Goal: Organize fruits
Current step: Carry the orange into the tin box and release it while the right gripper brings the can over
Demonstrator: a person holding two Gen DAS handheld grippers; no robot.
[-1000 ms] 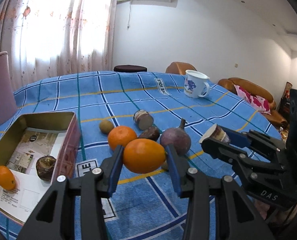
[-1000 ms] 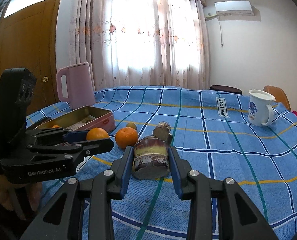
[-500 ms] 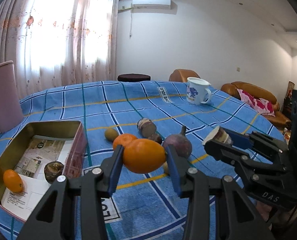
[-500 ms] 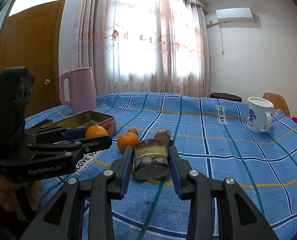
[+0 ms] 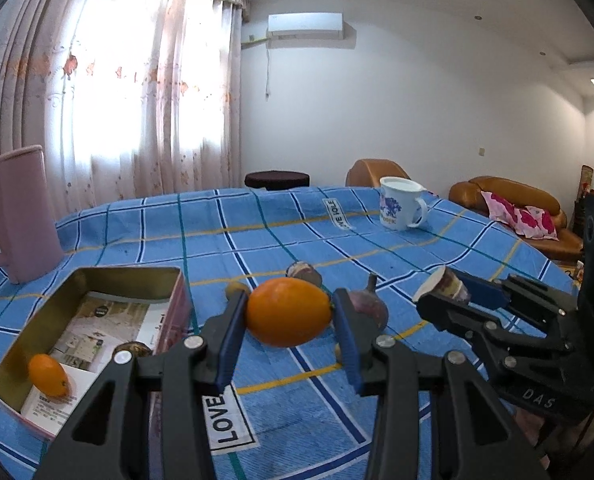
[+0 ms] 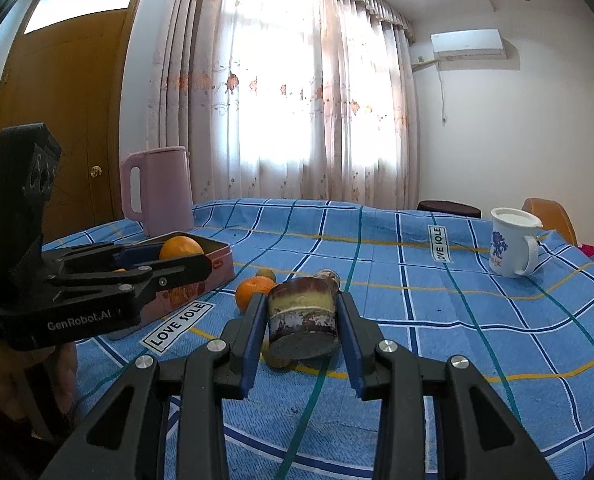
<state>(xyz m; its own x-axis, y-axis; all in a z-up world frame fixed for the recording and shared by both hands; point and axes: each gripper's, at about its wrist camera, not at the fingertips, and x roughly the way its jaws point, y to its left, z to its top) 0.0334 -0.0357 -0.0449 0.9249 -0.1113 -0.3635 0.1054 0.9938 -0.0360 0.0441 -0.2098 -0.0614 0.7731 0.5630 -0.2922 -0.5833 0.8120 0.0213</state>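
Observation:
My left gripper [image 5: 289,330] is shut on an orange fruit [image 5: 289,312] and holds it above the blue checked tablecloth, just right of the open pink tin box [image 5: 177,312]. The box holds a small orange fruit [image 5: 49,374] and a dark fruit [image 5: 131,348]. My right gripper [image 6: 303,332] is shut on a cut purple-and-yellow fruit piece [image 6: 303,322] and holds it off the table. It also shows in the left wrist view [image 5: 443,286]. On the cloth lie a purple round fruit [image 5: 371,306], another cut piece [image 5: 305,272], an orange [image 6: 253,290] and a small greenish fruit [image 6: 267,274].
A pink kettle [image 5: 17,216] stands behind the box at the left. A white mug with a blue pattern [image 5: 399,208] stands at the far right of the table. Sofas [image 5: 513,208] and a dark stool [image 5: 277,180] lie beyond the table's far edge.
Both grippers have risen with their fruit still held. The left gripper has moved up and slightly toward the tin box; the loose fruit now sits lower behind the held orange.

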